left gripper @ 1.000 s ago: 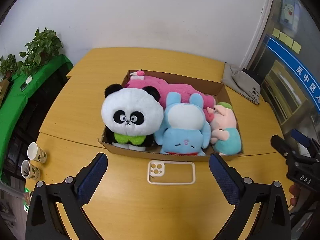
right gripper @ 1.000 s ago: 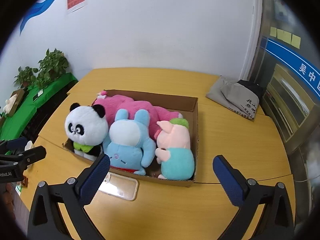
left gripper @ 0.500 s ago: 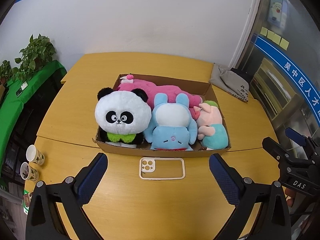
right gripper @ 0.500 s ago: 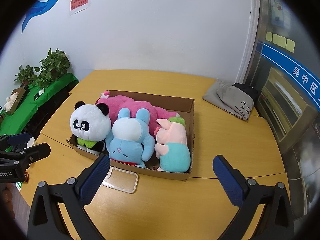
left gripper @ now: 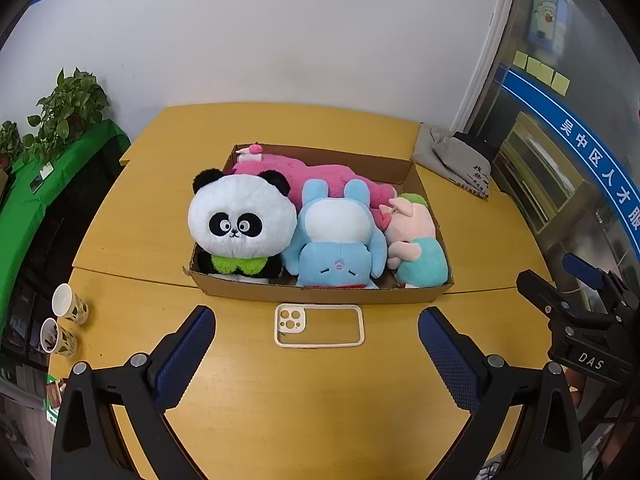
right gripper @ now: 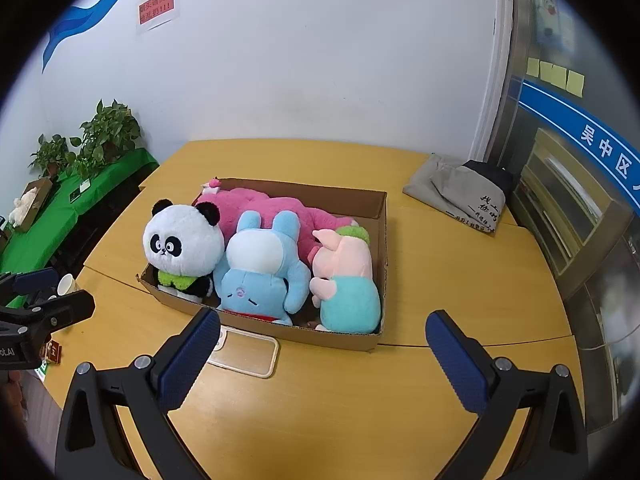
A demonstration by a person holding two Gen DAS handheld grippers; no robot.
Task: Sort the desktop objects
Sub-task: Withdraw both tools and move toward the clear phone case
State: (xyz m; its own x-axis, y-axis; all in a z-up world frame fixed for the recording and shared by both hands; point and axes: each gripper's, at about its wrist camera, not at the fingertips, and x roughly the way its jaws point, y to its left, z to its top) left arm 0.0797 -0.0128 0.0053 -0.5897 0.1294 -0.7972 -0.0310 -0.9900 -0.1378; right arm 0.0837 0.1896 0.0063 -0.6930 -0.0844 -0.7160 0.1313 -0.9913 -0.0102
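Left wrist view, nearest first: the left gripper (left gripper: 316, 332) is spread wide with nothing between its blue pads, hanging above the yellow table (left gripper: 304, 412). Just beyond it at 12 o'clock a cream phone case (left gripper: 319, 325) lies flat on the wood, camera cut-outs at its left end, just in front of the cardboard box (left gripper: 320, 294). Packed in the box, from 11 to 1 o'clock, are an upright panda plush (left gripper: 240, 220), a blue bunny plush (left gripper: 338, 246) lying head toward the camera, and a pig plush (left gripper: 416, 240) in a teal outfit, with a pink plush (left gripper: 316, 176) stretched along the back wall. At 9 o'clock two paper cups (left gripper: 64, 324) stand by the table edge; at 3 o'clock the right gripper (left gripper: 568, 284) shows, and from its own view the right gripper (right gripper: 322, 334) is likewise released and empty, the case at 10 o'clock partly behind its left finger. Farther off at 1 o'clock a grey folded bag (left gripper: 456, 160) rests on the table's corner.
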